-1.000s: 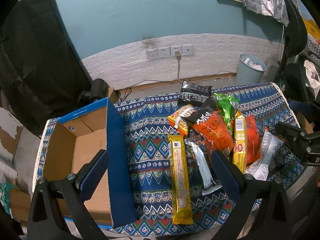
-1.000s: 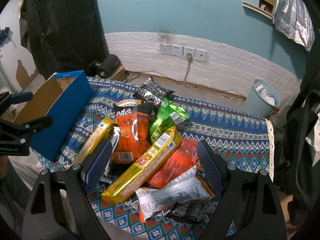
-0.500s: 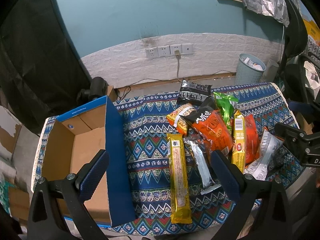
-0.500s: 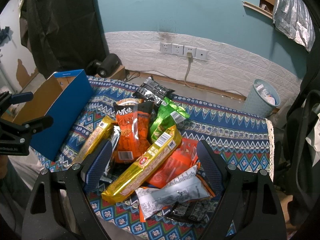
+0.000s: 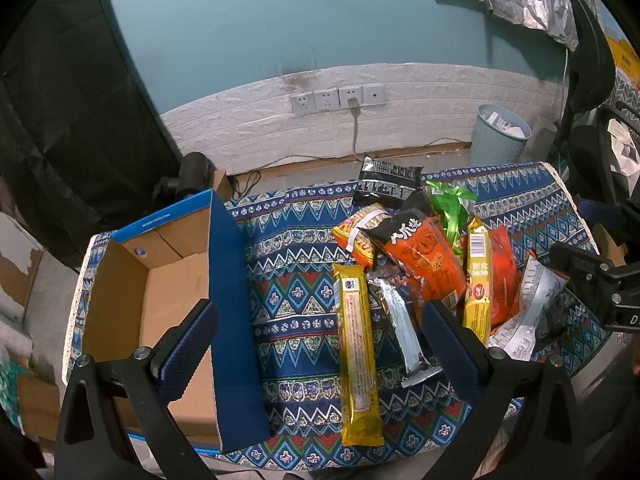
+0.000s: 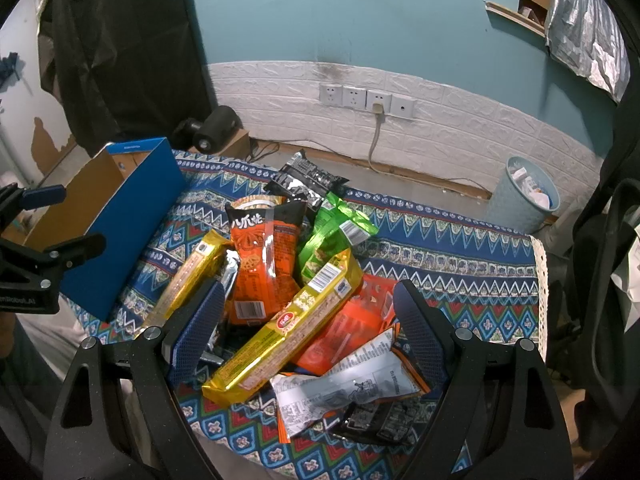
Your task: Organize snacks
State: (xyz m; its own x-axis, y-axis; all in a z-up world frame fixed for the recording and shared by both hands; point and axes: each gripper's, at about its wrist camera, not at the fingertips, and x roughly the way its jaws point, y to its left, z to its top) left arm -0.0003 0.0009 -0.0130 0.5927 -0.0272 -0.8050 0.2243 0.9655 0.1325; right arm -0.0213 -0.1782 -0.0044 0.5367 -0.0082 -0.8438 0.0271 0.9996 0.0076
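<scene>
Hovering over snack pile (image 6: 296, 292), both claws gaping, empty: left claw (image 5: 320, 344), right claw (image 6: 306, 320). Grab top gold bar (image 6: 288, 328) midway, drop into box (image 5: 160, 304).

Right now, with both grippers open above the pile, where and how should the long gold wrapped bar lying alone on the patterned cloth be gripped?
Take the long gold wrapped bar across its narrow width near mid-length, coming straight down from above with the left gripper. It lies flat on the patterned cloth, and bare cloth on its box side leaves room for one of the fingers; the silver wrapper crowds the other side.

Black gripper (image 5: 320, 340); blue textured pads (image 5: 188, 350)
</scene>
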